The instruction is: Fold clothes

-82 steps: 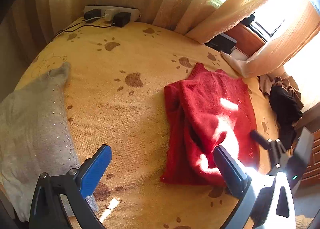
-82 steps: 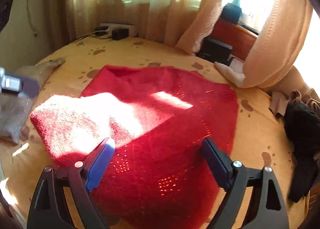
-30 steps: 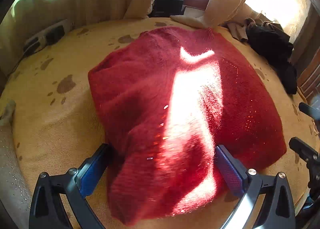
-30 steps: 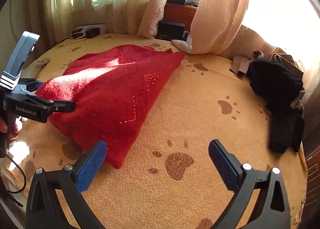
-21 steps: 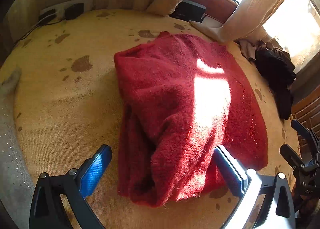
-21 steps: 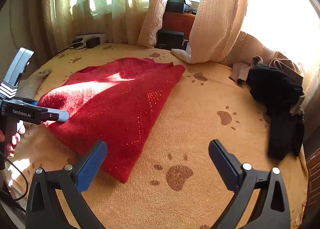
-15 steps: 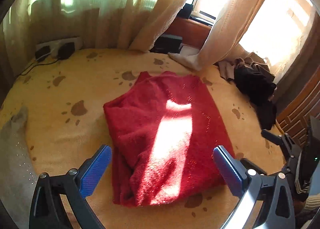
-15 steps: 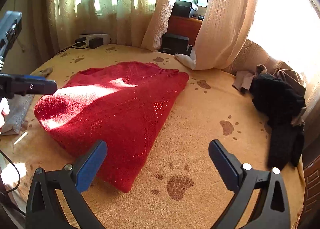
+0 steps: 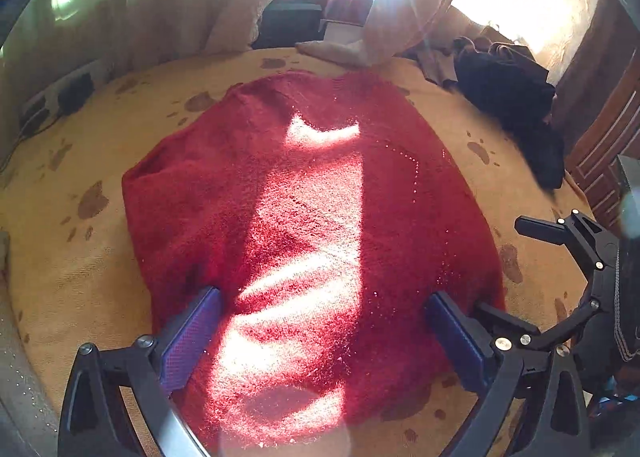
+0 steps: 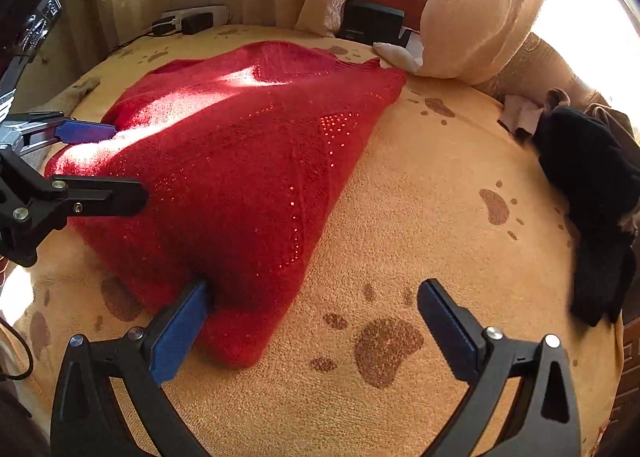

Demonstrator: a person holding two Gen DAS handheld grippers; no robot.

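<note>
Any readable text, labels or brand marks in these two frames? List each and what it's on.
No text can be read in either view.
Black box by the curtains: a faint pale line on its front, too small to read.
Left tongs' body at the right wrist view's top left edge: pale markings, blurred.
Red sweater, yellow paw-print blanket: no lettering.

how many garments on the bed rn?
3, maybe more: red sweater mid-bed; black garment at the right edge, over brownish clothes; grey garment far left, mostly hidden.
</note>
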